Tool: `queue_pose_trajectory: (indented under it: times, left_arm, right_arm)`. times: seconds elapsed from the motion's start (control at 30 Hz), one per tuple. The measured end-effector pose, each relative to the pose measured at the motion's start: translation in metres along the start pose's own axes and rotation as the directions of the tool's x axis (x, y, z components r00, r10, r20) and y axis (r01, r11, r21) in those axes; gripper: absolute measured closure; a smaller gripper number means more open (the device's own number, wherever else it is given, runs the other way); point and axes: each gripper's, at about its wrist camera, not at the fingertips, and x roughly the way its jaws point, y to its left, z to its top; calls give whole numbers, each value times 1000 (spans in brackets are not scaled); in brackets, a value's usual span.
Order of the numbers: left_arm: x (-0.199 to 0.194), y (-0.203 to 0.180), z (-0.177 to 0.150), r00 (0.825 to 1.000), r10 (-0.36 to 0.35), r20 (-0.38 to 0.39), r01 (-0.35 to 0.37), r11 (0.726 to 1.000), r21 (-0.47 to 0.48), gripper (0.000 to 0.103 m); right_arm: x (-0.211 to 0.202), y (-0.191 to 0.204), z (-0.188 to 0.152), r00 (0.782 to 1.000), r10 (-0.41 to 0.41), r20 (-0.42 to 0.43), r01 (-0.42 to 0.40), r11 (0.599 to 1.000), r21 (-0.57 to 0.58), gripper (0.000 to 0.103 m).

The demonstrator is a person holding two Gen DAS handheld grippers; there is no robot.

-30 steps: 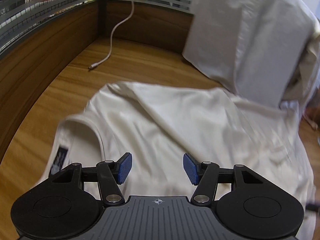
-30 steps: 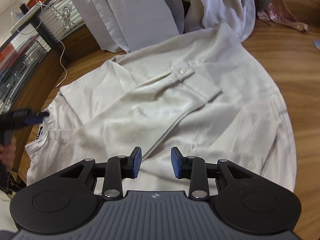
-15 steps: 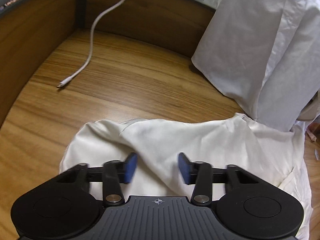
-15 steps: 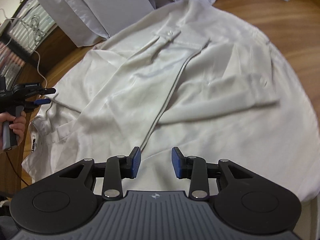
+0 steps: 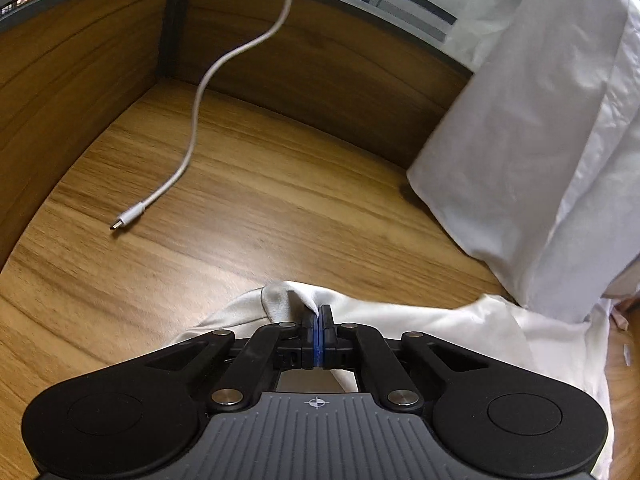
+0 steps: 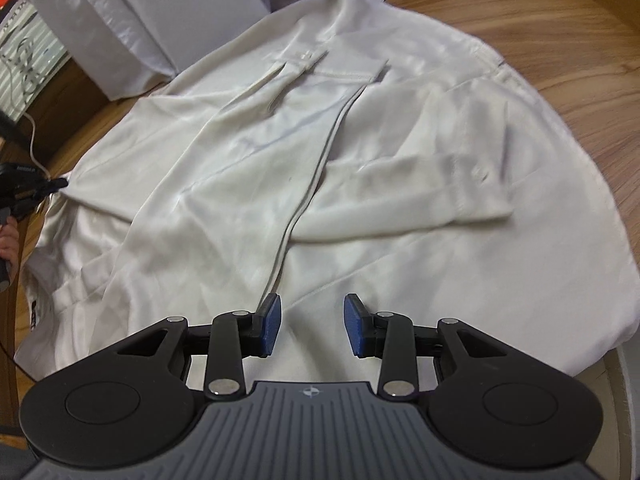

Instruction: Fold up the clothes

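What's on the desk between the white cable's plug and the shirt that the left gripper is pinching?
Nothing: in the left wrist view, only bare wood of the desk lies between the plug and the shirt held by the left gripper.

Cream long-sleeved shirt (image 6: pixel 224 184), spread nearly flat across the wooden table (image 6: pixel 580 60), slightly rumpled. Both sleeves folded inward over the body, buttoned cuffs (image 6: pixel 476 188) lying near the middle. Collar end with dark label toward the table's left edge, one bunched edge (image 5: pixel 280 300) lifted there. Hem toward the right edge.
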Motion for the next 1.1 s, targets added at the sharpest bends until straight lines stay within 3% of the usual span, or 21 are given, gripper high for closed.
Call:
queue_pose_trajectory:
  times: [0.23, 0.4, 0.6, 0.67, 0.8, 0.97, 1.1]
  left_arm:
    - [2, 11, 4, 1000, -2, 16, 3, 1000, -22, 100]
    - [4, 20, 9, 1000, 11, 15, -10, 995, -95, 100]
    - [11, 24, 16, 999, 43, 5, -42, 994, -104, 97]
    - [8, 25, 16, 1000, 26, 3, -26, 995, -95, 90]
    - [-7, 22, 11, 1000, 26, 11, -26, 1000, -14, 56]
    - [-44, 21, -11, 997, 71, 17, -72, 994, 87, 52]
    - [-84, 23, -35, 995, 95, 35, -98, 990, 103, 47]
  right_arm:
    - [-13, -8, 21, 986, -126, 108, 125, 992, 13, 63]
    - [-16, -27, 32, 984, -124, 127, 115, 991, 74, 63]
    - [-13, -23, 39, 986, -100, 137, 92, 994, 61, 63]
    - [-13, -19, 40, 986, -91, 139, 84, 995, 53, 63]
    - [-13, -17, 44, 987, -69, 144, 65, 997, 34, 63]
    - [-11, -25, 50, 989, -50, 138, 49, 999, 9, 63]
    - [-7, -31, 59, 993, 3, 121, 4, 998, -59, 63]
